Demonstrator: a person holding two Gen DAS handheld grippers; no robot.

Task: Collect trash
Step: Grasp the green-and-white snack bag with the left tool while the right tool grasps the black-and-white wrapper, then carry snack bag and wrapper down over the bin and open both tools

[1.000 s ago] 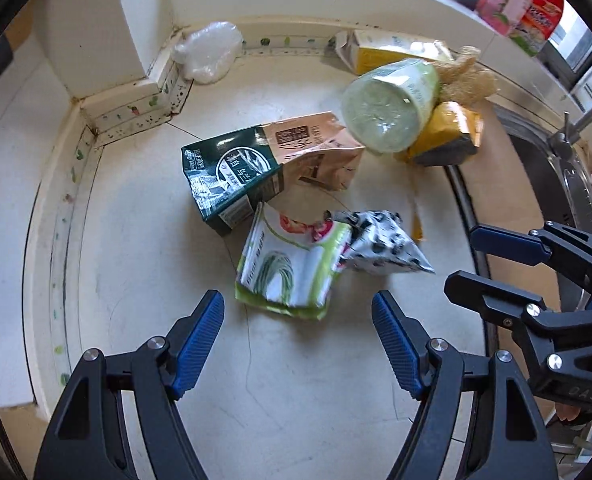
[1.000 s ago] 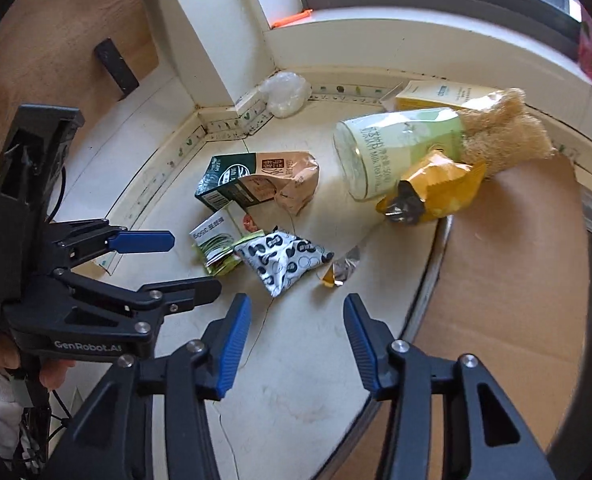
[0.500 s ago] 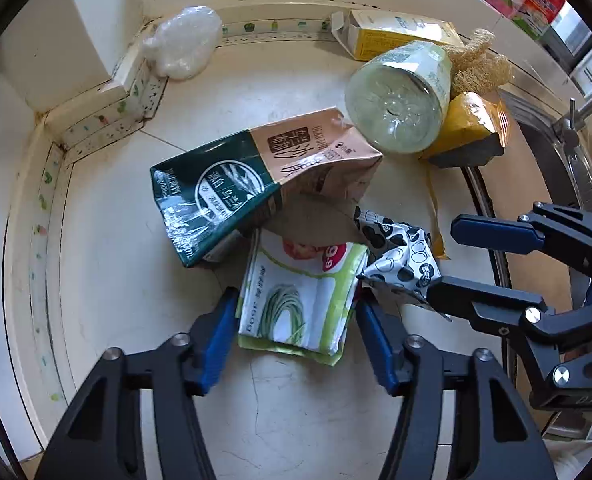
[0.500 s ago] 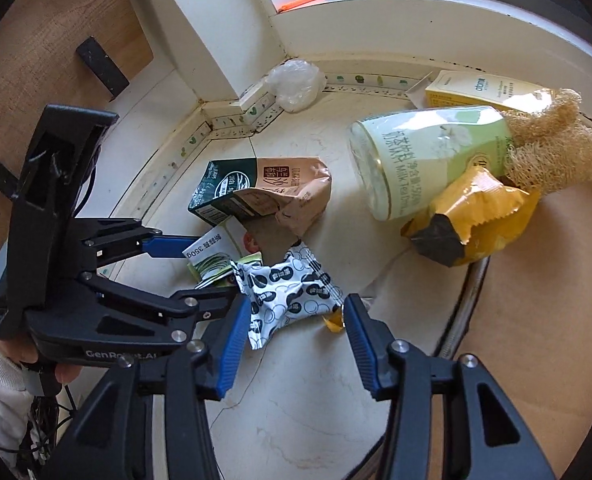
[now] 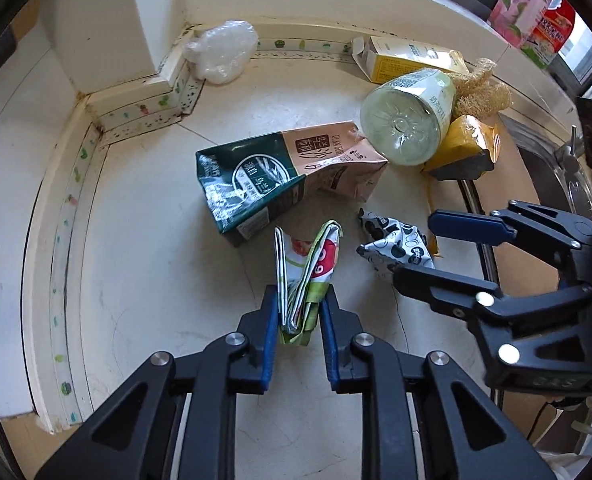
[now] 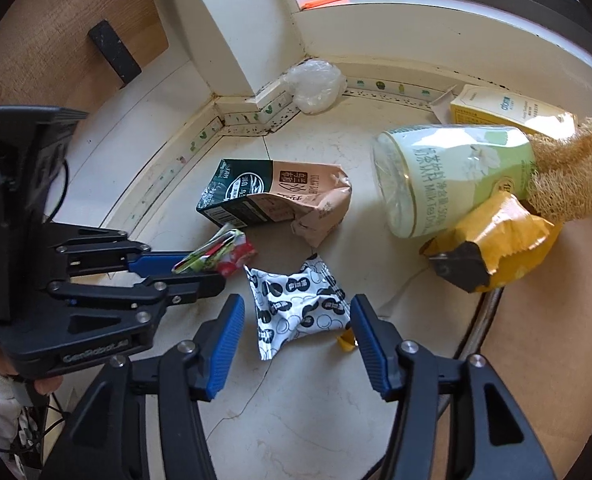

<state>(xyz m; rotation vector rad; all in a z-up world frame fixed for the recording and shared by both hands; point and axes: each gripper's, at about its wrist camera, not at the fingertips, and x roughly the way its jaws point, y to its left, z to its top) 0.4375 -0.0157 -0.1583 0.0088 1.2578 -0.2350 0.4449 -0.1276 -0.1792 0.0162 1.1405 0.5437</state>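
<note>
The left gripper (image 5: 298, 312) is clamped on a green and white wrapper (image 5: 308, 276), which is pinched into an upright fold between its blue pads on the pale countertop (image 5: 144, 264). Just right of that wrapper, the right gripper (image 6: 294, 336) stands with its fingers apart, one on each side of a black and white spotted wrapper (image 6: 298, 308) that lies flat on the counter; the pads do not appear to touch it. Behind the green wrapper and close to it lies a crushed dark green and tan carton (image 5: 280, 176). Further back and to the right of the carton, a pale green bottle (image 5: 410, 124) lies on its side, with a yellow bag (image 5: 468, 148) against it and a loofah (image 5: 482, 88) behind. A yellow box (image 5: 408, 60) lies beyond the bottle, and a clear plastic bag (image 5: 222, 56) sits in the far corner, left of the carton.
</note>
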